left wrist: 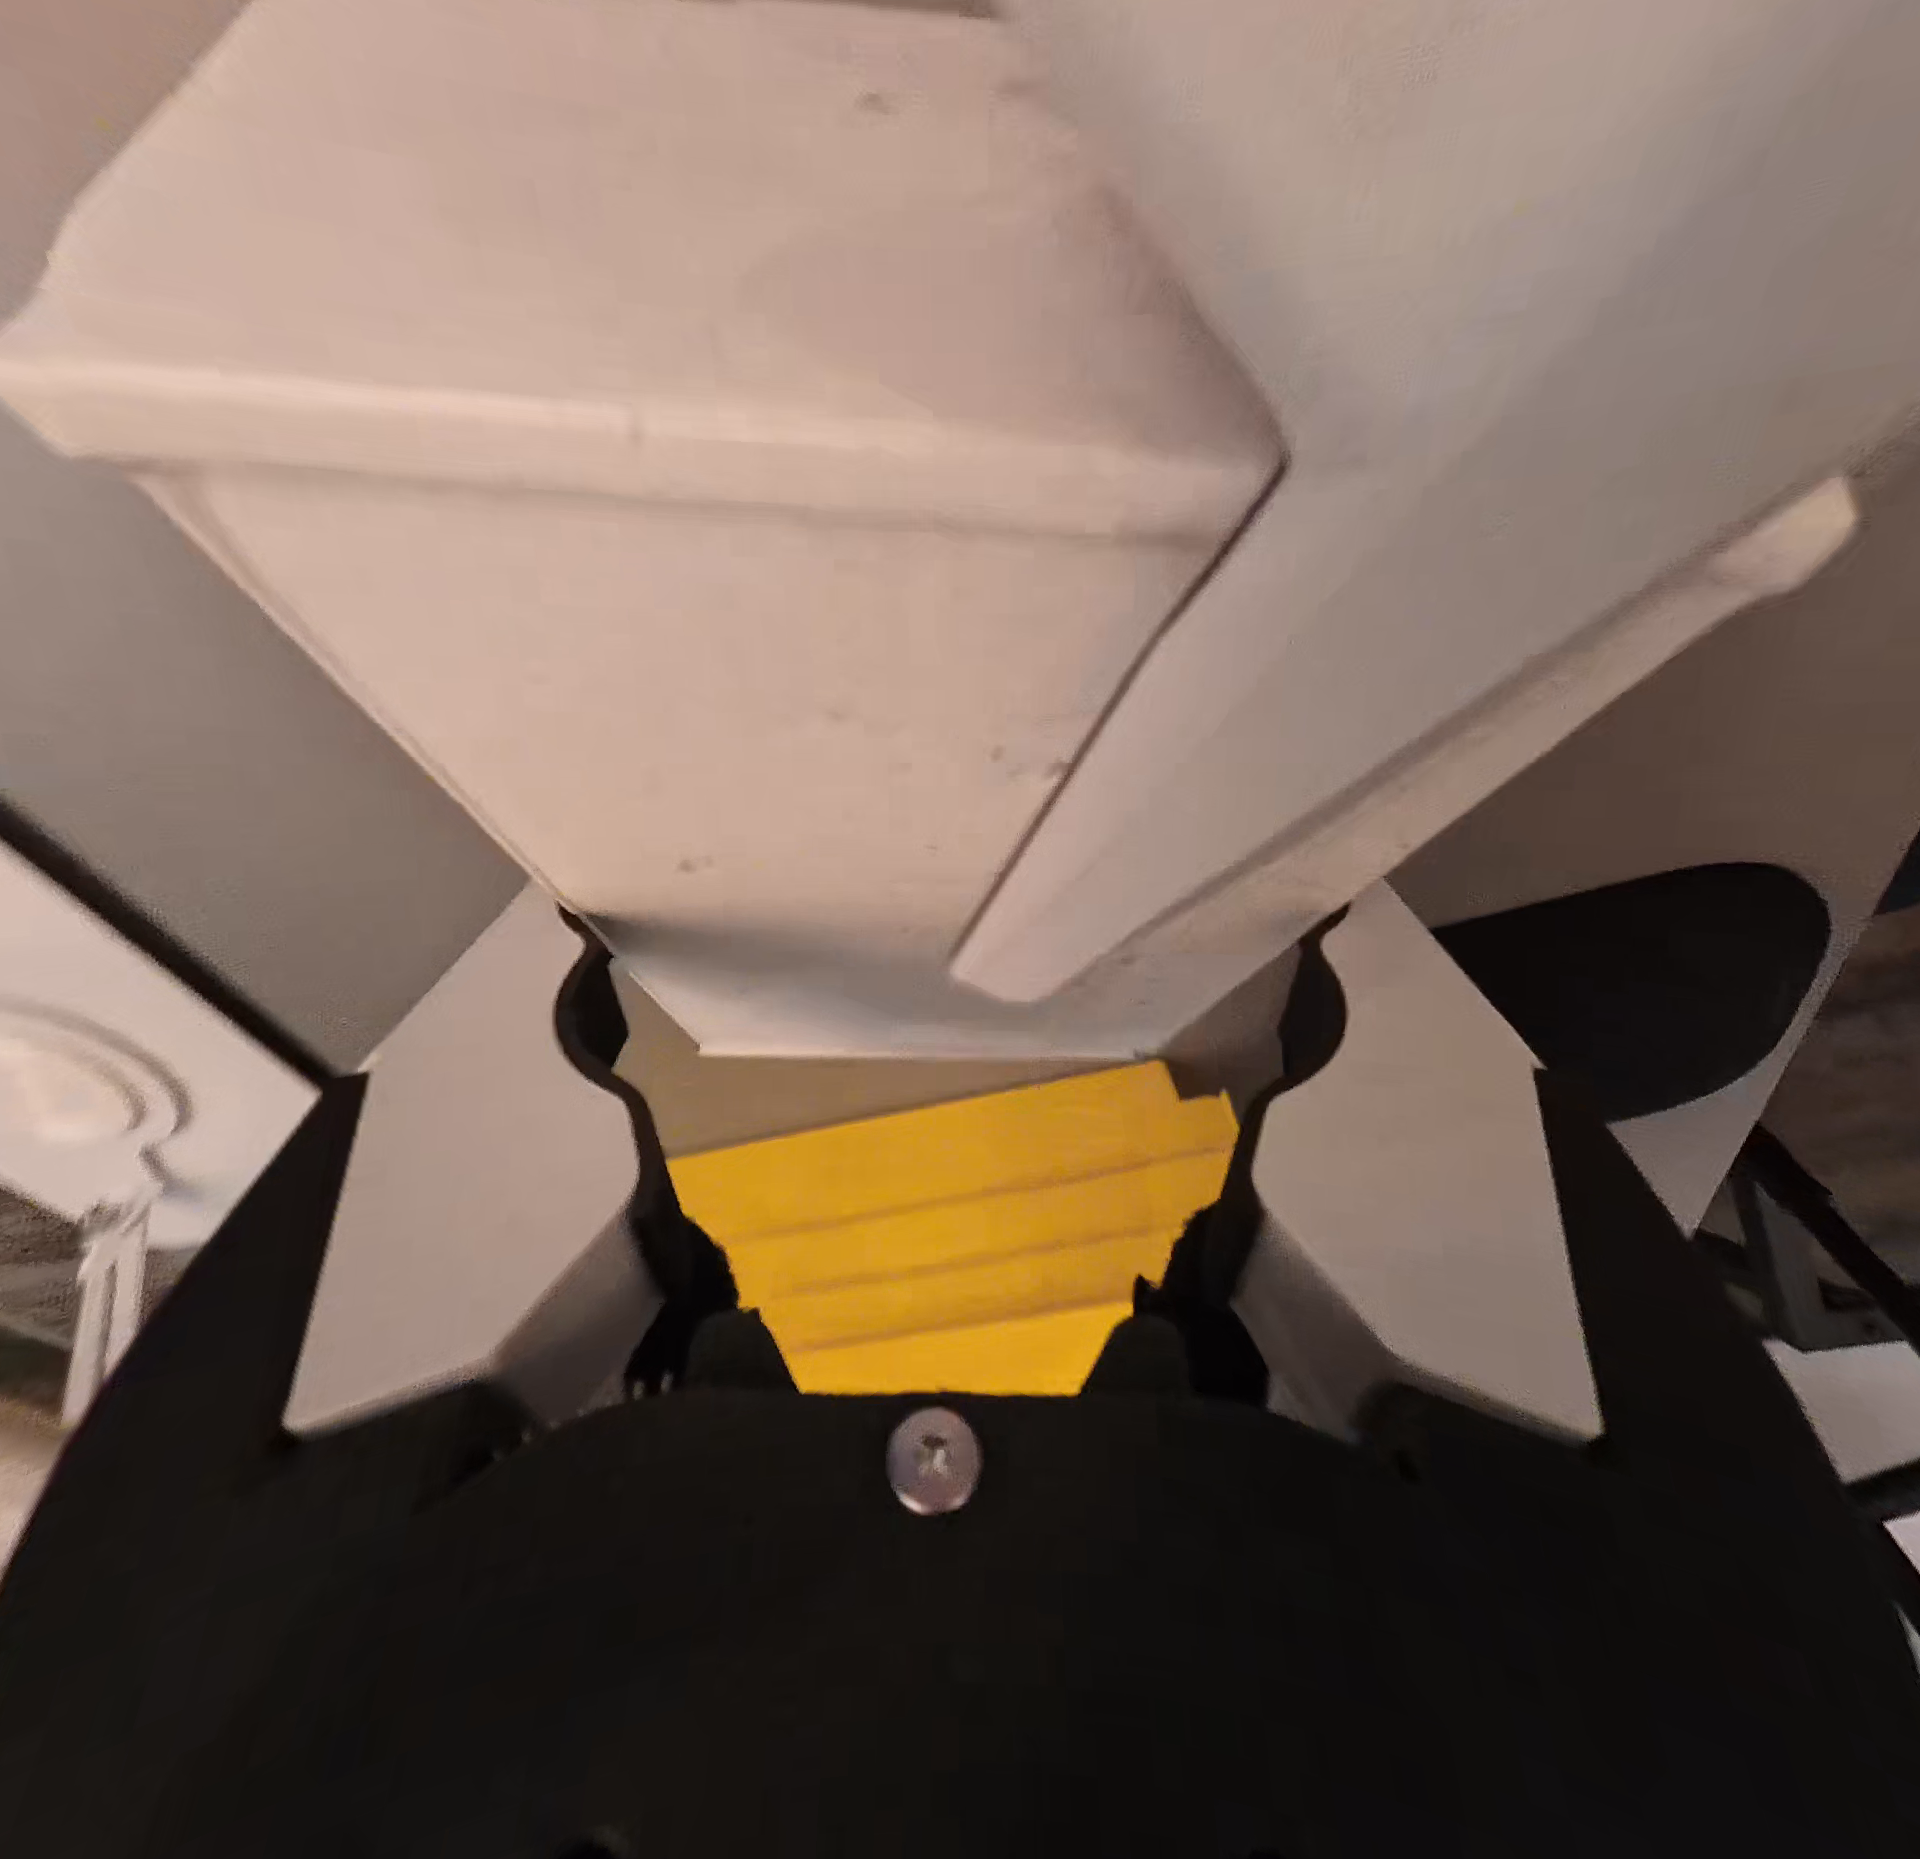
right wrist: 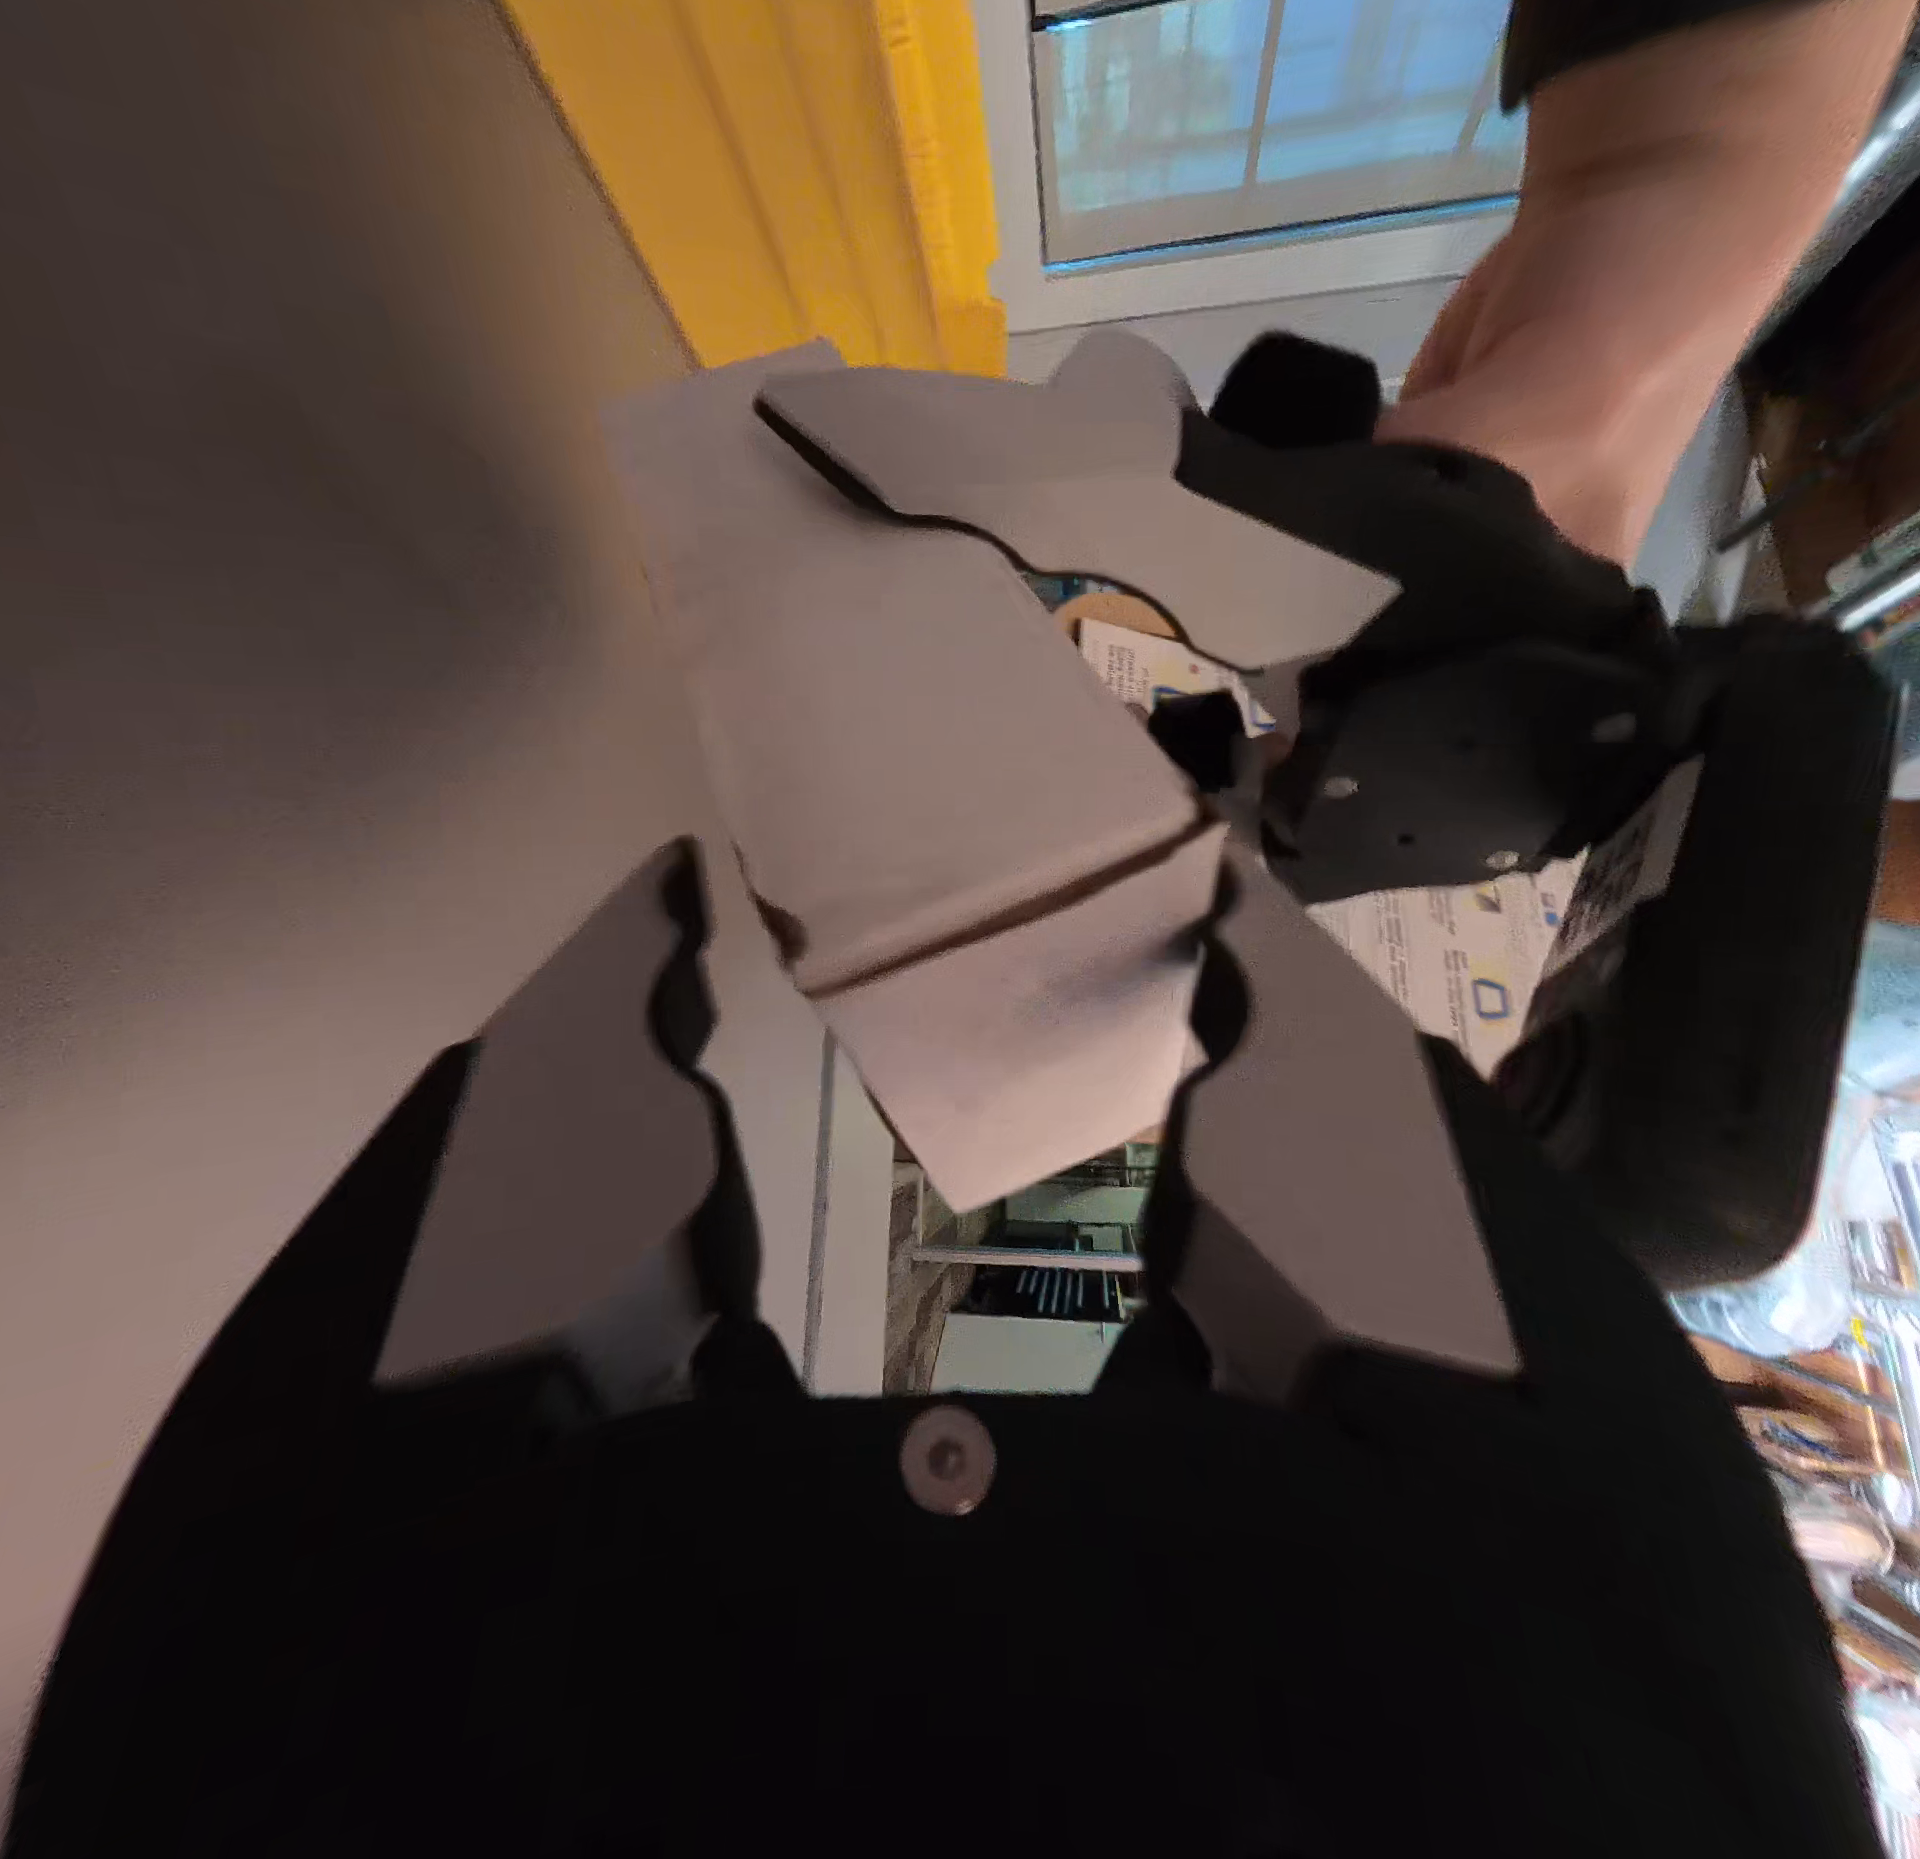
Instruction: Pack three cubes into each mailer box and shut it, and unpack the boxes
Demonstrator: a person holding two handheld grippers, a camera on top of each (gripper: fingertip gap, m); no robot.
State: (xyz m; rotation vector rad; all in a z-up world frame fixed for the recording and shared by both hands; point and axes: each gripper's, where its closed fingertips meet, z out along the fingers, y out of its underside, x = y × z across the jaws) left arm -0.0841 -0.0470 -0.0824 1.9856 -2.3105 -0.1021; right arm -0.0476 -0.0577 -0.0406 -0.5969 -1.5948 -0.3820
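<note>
- Mailer box (right wrist: 914, 770): white cardboard, held off any surface and tilted, between the two grippers.
- Right gripper (right wrist: 951, 988): jaws partly closed on a folded white flap at the near end of the box. Both scalloped fingers (right wrist: 582, 1113) touch the flap edges.
- Left gripper (left wrist: 951, 988): jaws set around the lower corner of the box, with the fingertips against the cardboard on either side. The left wrist view does not show how firm the grip is.
- Box panels in the left wrist view: a broad white panel (left wrist: 644, 375) with a folded ridge across it fills the upper frame. A second flap (left wrist: 1403, 729) overlaps it from the right.
- Box state: a dark slit runs between two panels in the right wrist view, and one flap stands away from the body. Contents are not visible.
- Far end in the right wrist view: the left gripper (right wrist: 1455, 729), black, meets the box at its far corner. A bare forearm (right wrist: 1621, 282) extends behind it.
- Background: a yellow curtain (right wrist: 769, 147) hangs beside a window (right wrist: 1268, 95). The curtain also shows below the box in the left wrist view.
</note>
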